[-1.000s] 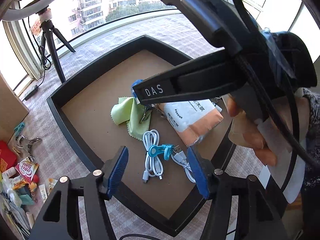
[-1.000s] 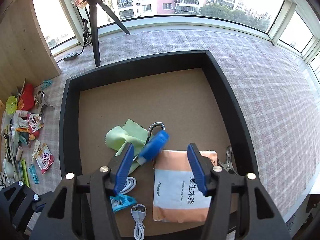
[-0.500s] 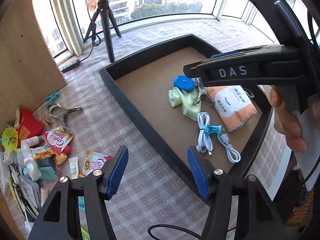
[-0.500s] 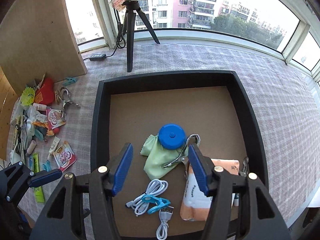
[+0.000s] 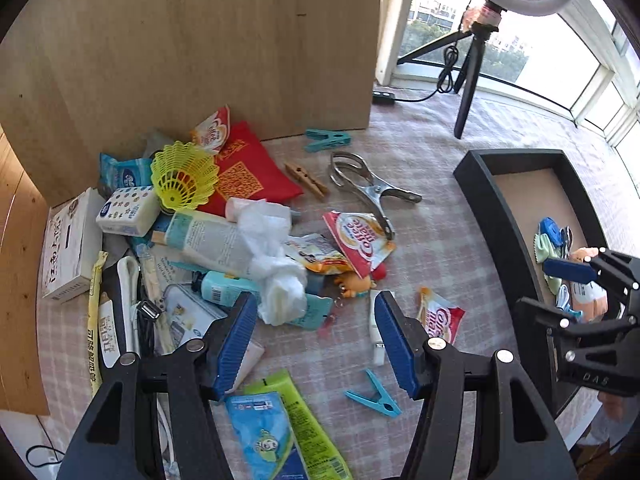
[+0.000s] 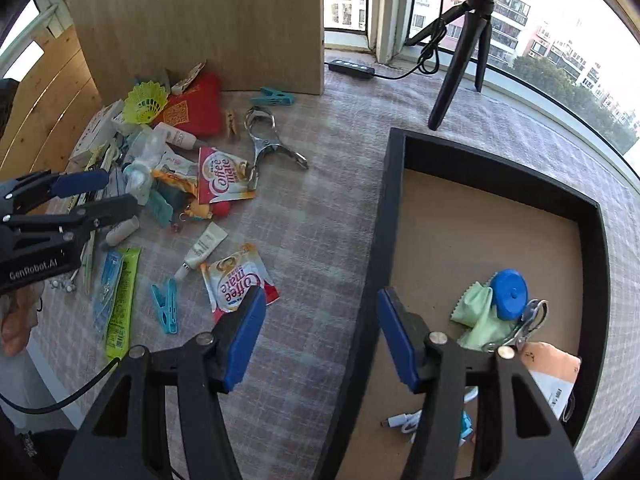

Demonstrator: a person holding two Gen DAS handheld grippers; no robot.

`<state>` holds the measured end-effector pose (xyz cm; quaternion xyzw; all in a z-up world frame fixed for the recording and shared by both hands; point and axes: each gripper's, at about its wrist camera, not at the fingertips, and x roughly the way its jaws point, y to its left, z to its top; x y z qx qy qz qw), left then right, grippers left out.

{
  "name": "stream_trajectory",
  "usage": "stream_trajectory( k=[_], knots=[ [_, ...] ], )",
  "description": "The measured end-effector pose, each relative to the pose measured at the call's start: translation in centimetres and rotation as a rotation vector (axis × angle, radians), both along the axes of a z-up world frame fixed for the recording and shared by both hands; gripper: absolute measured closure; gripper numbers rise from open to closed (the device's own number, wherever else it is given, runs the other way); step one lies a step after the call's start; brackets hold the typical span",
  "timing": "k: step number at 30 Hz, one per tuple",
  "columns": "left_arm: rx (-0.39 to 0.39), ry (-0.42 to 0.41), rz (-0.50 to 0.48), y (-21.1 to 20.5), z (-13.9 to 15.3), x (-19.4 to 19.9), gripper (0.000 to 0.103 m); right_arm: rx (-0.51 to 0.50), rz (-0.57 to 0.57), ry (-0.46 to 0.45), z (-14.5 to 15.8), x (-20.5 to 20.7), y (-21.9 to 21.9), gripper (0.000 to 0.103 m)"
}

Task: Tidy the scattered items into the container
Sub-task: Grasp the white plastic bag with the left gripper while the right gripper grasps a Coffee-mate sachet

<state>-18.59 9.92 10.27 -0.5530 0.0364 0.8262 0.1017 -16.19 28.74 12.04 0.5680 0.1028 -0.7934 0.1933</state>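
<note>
Hovering over the heap of loose items, the left gripper (image 5: 316,344) points down with its blue pads spread apart and nothing between them. Just under it lie a green tube (image 5: 308,428), a blue packet (image 5: 264,440) and a small blue clothespin (image 5: 374,394) on the checked tablecloth (image 5: 436,224). A little farther sit a crumpled white tissue (image 5: 276,264), a Coffee mate sachet (image 5: 360,240), a metal clamp (image 5: 368,188), a yellow shuttlecock (image 5: 184,178) and a red pouch (image 5: 248,172), all against a wooden board (image 5: 200,40).

The right gripper (image 6: 322,334) hangs over the near left wall of the black tray (image 6: 376,240), jaws wide and empty, one pad above the cloth, the other above the wall. Inside the tray lie a white cable (image 6: 404,422), an orange and white packet (image 6: 552,372), a pale green cloth (image 6: 476,312), a blue round case (image 6: 509,294) and a metal clip (image 6: 528,328). Beyond, a black tripod (image 6: 460,56) stands by the window.
</note>
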Motion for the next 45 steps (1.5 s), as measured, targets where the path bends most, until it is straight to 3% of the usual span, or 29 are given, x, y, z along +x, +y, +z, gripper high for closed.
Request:
stream_trajectory(
  k=[7,18,21,23,27,29,31,34,45],
  knots=[
    [0.020,-0.067,0.061,-3.2,-1.7,-2.7,0.044,0.032,0.107,-0.095,-4.0,-0.5,-5.2,0.044],
    [0.014,-0.107,0.068,-2.4,-3.5,-4.4,0.044,0.093,0.175,-0.153,-7.4,-0.6,-7.6,0.043],
    [-0.004,-0.119,0.063,-2.0,-4.3,-4.5,0.048,0.106,0.181,-0.143,-7.6,-0.6,-7.8,0.040],
    [-0.006,-0.127,0.064,-2.0,-4.7,-4.5,0.058,0.103,0.181,-0.145,-7.6,-0.7,-7.8,0.040],
    [-0.003,-0.123,0.063,-2.2,-4.6,-4.5,0.066,0.115,0.178,-0.142,-7.5,-0.5,-7.8,0.040],
    [0.001,-0.121,0.063,-2.5,-4.6,-4.4,0.068,0.127,0.188,-0.134,-7.4,-0.1,-7.9,0.044],
    [0.000,-0.112,0.064,-2.7,-4.5,-4.2,0.069,0.119,0.187,-0.136,-7.1,0.2,-7.9,0.065],
    [-0.007,-0.098,0.065,-3.0,-4.4,-3.9,0.070,0.095,0.181,-0.158,-6.8,0.5,-7.7,0.087],
    [0.010,-0.037,0.058,-3.0,-1.3,-2.3,0.072,0.016,0.089,-0.124,-3.8,0.8,-4.6,0.090]
  ],
)
